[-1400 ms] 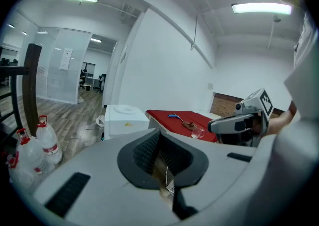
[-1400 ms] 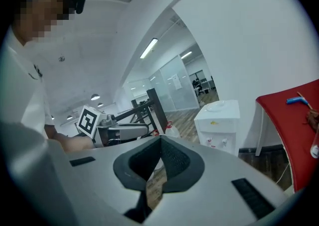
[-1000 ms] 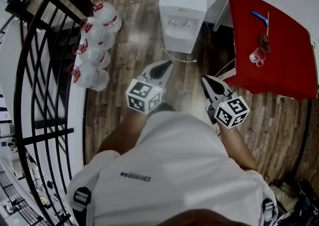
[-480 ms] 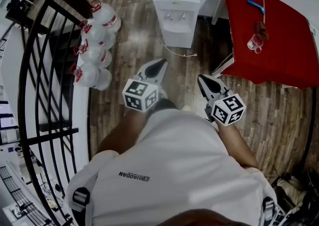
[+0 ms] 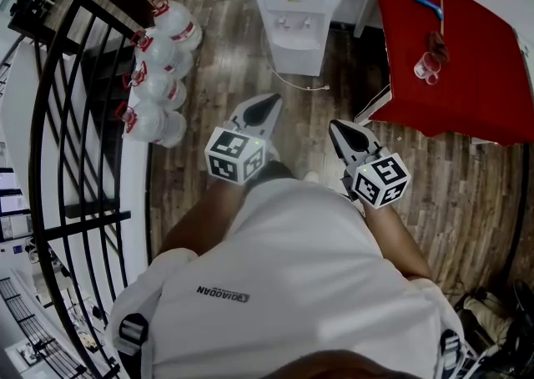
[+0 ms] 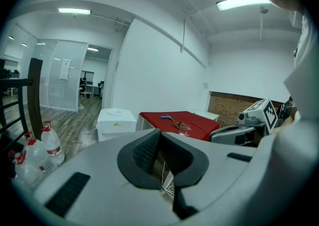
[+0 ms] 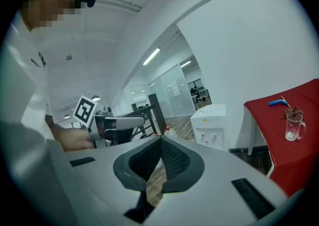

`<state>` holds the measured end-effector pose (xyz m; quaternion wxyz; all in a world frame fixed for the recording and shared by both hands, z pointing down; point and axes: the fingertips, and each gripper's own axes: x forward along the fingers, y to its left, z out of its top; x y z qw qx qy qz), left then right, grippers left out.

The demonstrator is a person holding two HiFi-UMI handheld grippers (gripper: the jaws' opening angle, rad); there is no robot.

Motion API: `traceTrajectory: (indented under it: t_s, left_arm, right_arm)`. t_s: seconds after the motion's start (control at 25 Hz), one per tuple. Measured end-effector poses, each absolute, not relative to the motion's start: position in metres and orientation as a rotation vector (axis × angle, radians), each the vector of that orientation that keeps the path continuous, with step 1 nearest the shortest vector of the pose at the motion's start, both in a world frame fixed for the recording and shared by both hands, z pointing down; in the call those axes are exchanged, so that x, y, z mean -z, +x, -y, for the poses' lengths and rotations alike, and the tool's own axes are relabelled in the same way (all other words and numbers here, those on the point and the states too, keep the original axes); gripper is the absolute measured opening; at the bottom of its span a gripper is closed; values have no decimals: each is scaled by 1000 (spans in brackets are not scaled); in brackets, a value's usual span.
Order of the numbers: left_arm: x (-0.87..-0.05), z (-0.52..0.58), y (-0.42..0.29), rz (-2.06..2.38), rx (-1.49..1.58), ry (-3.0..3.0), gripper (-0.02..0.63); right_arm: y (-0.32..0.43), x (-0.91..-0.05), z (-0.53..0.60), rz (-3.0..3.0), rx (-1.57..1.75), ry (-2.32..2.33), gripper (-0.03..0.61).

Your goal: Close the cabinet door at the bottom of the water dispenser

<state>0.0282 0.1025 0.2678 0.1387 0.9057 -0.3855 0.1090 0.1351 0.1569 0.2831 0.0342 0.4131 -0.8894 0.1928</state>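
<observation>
The white water dispenser point(image 5: 294, 10) stands on the wood floor against the far wall, well ahead of both grippers. From above I see its top and taps; its bottom cabinet door cannot be made out. My left gripper point(image 5: 269, 102) is shut and empty, pointing toward the dispenser point(image 6: 115, 122) from some distance. My right gripper point(image 5: 335, 128) is also shut on nothing, level with the left and just right of it. In the right gripper view the dispenser point(image 7: 212, 125) shows past the closed jaw tips point(image 7: 160, 138), its lower part hidden.
A red table point(image 5: 450, 52) with a glass mug point(image 5: 428, 65) and a blue item stands right of the dispenser. Several water bottles point(image 5: 154, 77) line a black railing point(image 5: 75, 118) on the left. A white cord point(image 5: 300, 85) lies on the floor before the dispenser.
The dispenser sits a little higher in the head view than a second ago, and both grippers have shifted slightly with the person. Both stay shut.
</observation>
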Motion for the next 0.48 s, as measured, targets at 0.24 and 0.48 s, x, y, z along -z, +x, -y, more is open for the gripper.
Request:
traceTrajectory:
  t_s: [0.24, 0.48]
  left_arm:
    - [-269, -103, 25, 1113, -307, 2616, -3]
    - [-266, -98, 26, 1112, -298, 2626, -3]
  right_arm:
    - [133, -284, -156, 2726, -587, 1274, 21]
    - [132, -283, -153, 2725, -578, 1278, 21]
